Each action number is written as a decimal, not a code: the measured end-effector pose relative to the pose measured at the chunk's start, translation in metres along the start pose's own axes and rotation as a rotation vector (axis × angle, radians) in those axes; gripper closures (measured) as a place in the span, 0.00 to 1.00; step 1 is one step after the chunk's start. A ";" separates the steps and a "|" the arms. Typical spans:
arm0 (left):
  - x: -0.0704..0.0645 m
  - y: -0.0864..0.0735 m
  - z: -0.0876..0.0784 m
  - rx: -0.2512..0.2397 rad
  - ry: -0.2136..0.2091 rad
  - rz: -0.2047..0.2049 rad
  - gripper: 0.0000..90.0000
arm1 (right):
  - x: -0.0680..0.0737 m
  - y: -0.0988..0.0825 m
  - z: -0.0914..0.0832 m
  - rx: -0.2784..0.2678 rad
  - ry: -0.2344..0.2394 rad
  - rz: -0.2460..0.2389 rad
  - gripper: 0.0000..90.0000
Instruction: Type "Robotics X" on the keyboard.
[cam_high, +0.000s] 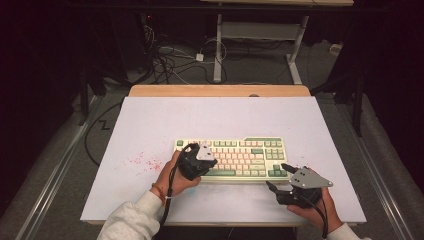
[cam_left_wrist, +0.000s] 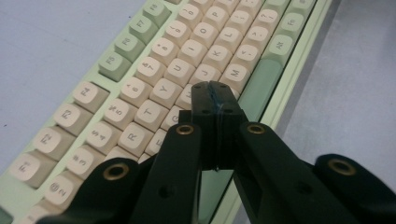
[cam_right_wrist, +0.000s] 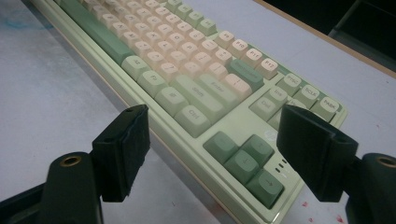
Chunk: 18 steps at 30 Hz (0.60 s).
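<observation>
Closed left claw (cam_left_wrist: 215, 100) hovers over the keyboard (cam_high: 240, 157); open right claw (cam_high: 278, 176) sits beside it.

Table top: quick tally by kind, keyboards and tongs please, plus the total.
Keyboard: 1
Tongs: 2, the left tongs shut over the keys, the right tongs open near the arrow keys
Total: 3
</observation>
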<state>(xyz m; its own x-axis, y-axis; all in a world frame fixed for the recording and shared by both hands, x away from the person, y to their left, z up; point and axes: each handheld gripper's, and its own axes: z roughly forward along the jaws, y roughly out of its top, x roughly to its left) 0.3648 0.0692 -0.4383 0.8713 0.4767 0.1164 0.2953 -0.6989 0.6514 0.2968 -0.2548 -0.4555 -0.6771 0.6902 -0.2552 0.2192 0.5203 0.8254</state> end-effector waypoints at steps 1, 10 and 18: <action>0.000 0.001 0.002 0.007 -0.004 0.001 0.97 | 0.000 0.000 0.000 0.000 0.001 0.000 0.29; -0.001 0.005 0.015 0.038 -0.006 0.009 0.97 | -0.001 -0.001 0.000 0.004 -0.002 -0.003 0.29; -0.002 0.005 0.018 0.043 0.022 0.019 0.97 | -0.001 -0.001 0.001 0.013 -0.002 -0.012 0.29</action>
<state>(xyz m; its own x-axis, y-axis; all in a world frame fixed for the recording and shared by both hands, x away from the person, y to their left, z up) 0.3720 0.0554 -0.4490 0.8682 0.4744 0.1452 0.2960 -0.7302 0.6158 0.2979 -0.2553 -0.4567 -0.6784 0.6849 -0.2658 0.2206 0.5350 0.8155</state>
